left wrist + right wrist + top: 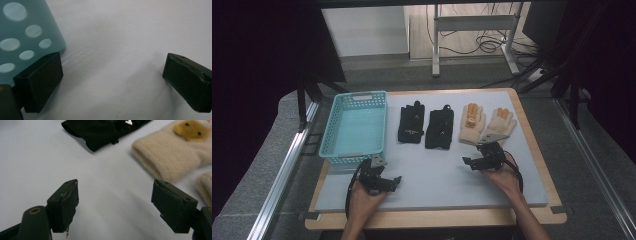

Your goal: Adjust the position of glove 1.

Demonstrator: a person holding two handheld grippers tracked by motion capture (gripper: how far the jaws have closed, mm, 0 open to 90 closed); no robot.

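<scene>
The right gripper (pixel 473 161) is held low over the white mat (pixel 437 170), jaws spread wide and empty, just short of the cuff of the nearer cream glove (pixel 170 157), which lies flat beside its partner (pixel 501 121). A reach for that glove seems to be in hand. The left gripper (pixel 388 181) (also spread, gripping nothing) is kept by the blue basket (pixel 354 125). Next, the cuff must probably be straddled and pinched, and the two black gloves (pixel 426 125) left undisturbed.

Grey floor (pixel 272 165) surrounds the wooden table (pixel 532 130) (metal stand (pixel 474 22) behind).
</scene>
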